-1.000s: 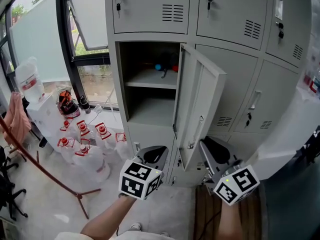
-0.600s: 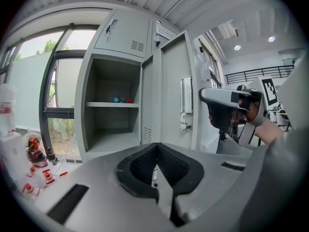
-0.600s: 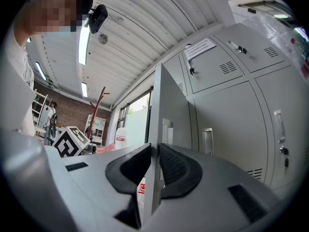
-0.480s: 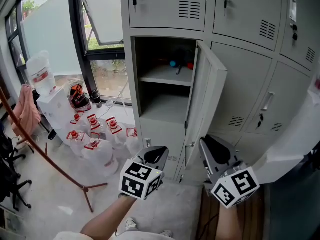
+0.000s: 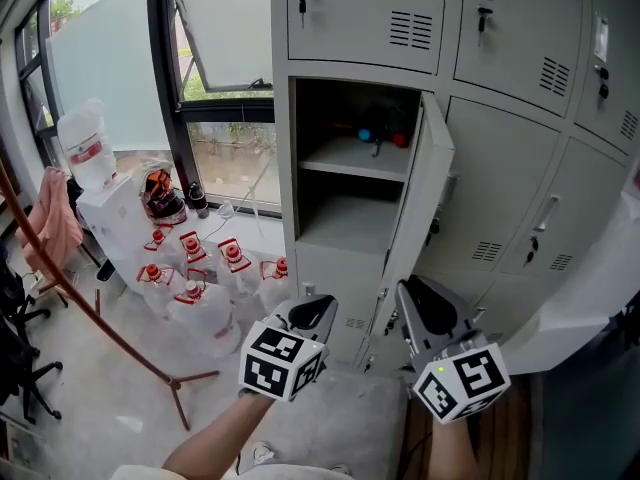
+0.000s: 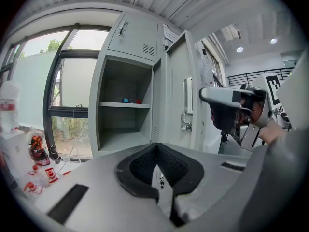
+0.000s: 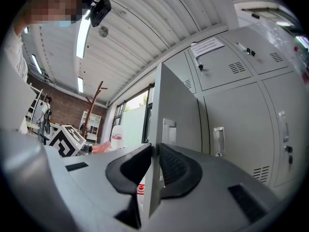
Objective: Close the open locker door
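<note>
Change: the locker [image 5: 340, 268] sits further right in the head view than a second ago, and the locker door [image 5: 420, 208] shows a narrower face.
Locker door: it stands out from the open compartment, hinged at the compartment's right side, with its front edge toward the person.
Right claw [image 5: 415, 293]: clenched on the door's front edge, low down. The edge runs up from between its pads.
Left claw [image 5: 312, 310]: clenched on nothing, pads meeting at the tips. It is held low before the locker's base, left of the door and apart from it.
Shelf [image 5: 350, 158]: inside the compartment, with small blue and red things at the back.
Bottles [image 5: 195, 293]: red-capped, clustered on the floor left of the locker, below the window [image 5: 225, 28].
</note>
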`<state>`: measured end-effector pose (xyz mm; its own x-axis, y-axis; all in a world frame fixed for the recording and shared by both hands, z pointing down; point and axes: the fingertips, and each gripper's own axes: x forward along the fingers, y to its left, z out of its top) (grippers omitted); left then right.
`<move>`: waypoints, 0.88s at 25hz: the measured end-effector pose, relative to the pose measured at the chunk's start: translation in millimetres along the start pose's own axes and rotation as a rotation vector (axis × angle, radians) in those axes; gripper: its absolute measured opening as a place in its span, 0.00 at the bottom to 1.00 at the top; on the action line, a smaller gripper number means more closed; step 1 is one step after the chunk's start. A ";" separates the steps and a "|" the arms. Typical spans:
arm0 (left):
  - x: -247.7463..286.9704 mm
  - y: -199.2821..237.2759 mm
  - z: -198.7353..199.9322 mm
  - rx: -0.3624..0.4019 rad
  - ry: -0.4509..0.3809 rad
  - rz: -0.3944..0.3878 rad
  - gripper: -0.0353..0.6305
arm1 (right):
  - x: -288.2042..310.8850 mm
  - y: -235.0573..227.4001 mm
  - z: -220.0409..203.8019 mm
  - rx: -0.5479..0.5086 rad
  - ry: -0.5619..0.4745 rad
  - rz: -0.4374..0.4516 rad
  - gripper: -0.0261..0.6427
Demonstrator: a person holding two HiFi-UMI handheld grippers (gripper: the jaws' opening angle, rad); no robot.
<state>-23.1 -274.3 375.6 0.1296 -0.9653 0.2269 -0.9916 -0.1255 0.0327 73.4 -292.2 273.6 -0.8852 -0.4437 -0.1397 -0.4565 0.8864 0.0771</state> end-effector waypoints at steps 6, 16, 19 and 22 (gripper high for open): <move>-9.1 26.2 -1.0 -0.006 -0.001 -0.011 0.06 | 18.9 15.6 0.3 -0.008 0.000 -0.050 0.11; -19.7 66.7 -8.0 -0.015 0.005 -0.044 0.06 | 49.3 36.3 -2.6 0.006 -0.008 -0.144 0.11; -22.9 79.2 -10.6 -0.018 0.007 -0.053 0.06 | 60.3 42.1 -4.2 0.006 -0.001 -0.162 0.11; -26.1 90.8 -11.2 -0.012 0.007 -0.063 0.06 | 72.8 48.3 -5.4 -0.006 0.002 -0.181 0.11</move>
<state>-116.4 -258.0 383.5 0.1921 -0.9538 0.2309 -0.9813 -0.1834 0.0587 -13.6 -282.5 272.5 -0.7889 -0.5960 -0.1495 -0.6087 0.7914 0.0569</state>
